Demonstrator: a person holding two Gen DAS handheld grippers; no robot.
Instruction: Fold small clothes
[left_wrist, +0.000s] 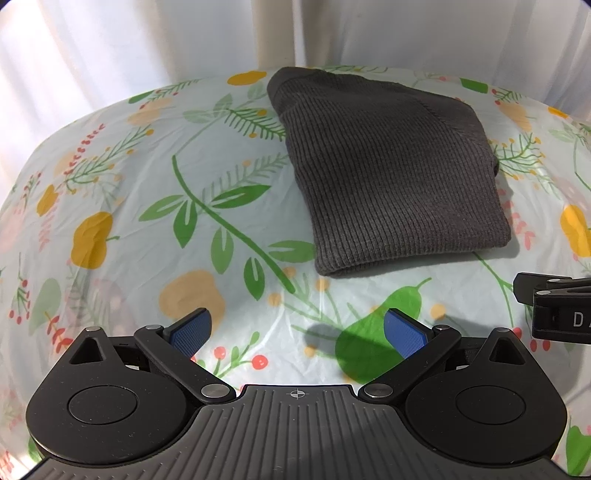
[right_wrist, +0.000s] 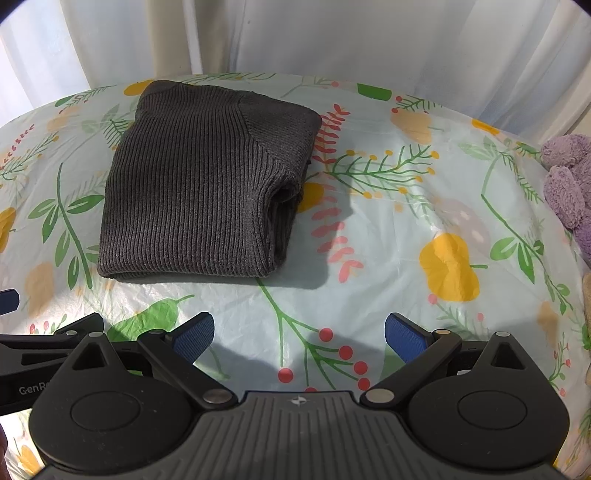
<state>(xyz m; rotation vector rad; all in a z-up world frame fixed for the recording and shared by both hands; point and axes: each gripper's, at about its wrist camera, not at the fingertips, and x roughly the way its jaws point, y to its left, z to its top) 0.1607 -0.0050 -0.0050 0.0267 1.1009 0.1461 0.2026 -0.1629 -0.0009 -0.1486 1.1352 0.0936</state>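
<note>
A dark grey ribbed knit garment (left_wrist: 388, 173) lies folded into a compact rectangle on the floral tablecloth (left_wrist: 184, 221). It also shows in the right wrist view (right_wrist: 199, 184), with stacked folded layers visible at its right edge. My left gripper (left_wrist: 297, 330) is open and empty, hovering above the cloth in front of the garment. My right gripper (right_wrist: 299, 334) is open and empty, in front of the garment and to its right. Neither touches the garment.
The right gripper's body (left_wrist: 557, 314) shows at the right edge of the left wrist view; the left gripper's body (right_wrist: 44, 354) shows at the lower left of the right wrist view. A purple fluffy item (right_wrist: 569, 181) lies at the table's right edge. White curtains (right_wrist: 332, 37) hang behind.
</note>
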